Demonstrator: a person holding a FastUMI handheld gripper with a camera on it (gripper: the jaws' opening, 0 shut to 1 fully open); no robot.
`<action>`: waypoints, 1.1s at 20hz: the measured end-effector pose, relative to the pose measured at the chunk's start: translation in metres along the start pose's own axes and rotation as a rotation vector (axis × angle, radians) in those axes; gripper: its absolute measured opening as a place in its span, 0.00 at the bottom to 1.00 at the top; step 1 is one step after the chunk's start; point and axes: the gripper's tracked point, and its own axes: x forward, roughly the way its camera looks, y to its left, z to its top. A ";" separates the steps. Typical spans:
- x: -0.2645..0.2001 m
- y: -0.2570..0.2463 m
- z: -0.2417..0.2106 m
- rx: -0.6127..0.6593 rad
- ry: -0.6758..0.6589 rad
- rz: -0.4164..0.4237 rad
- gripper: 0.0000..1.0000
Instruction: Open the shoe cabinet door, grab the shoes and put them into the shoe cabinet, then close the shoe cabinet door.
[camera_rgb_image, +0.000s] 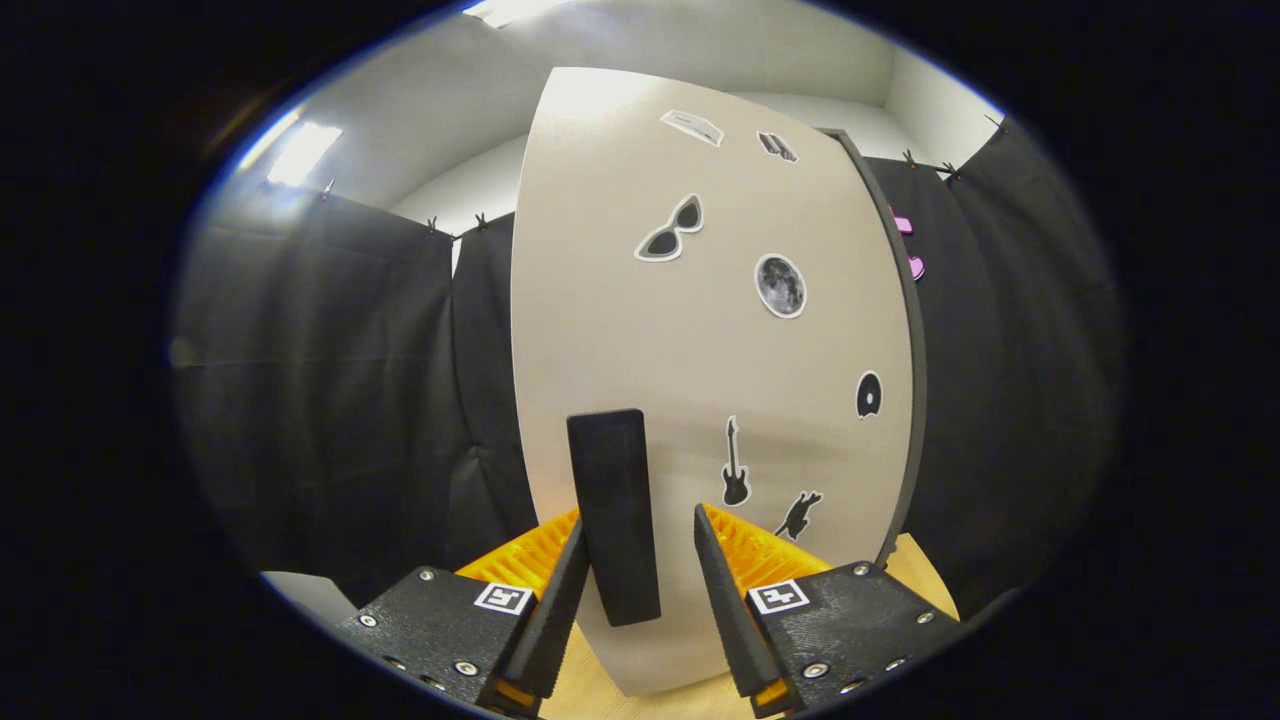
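The shoe cabinet door stands upright right in front of me, a pale beige panel with several black and white stickers and a dark edge along its right side. A black upright bar handle is fixed low on the door. My gripper is open with the handle between its fingers. The left finger lies against the handle. The right finger stands a small gap away from it. I cannot tell whether the door is ajar.
Black cloth walls hang to the left and right of the cabinet. A light wooden surface shows at the foot of the door. White walls and ceiling lights are above.
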 end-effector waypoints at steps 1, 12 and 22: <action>0.010 0.006 0.003 -0.013 -0.005 -0.004 0.63; 0.080 0.024 0.008 0.015 -0.011 -0.029 0.64; 0.117 0.030 0.004 -0.044 0.007 -0.066 0.65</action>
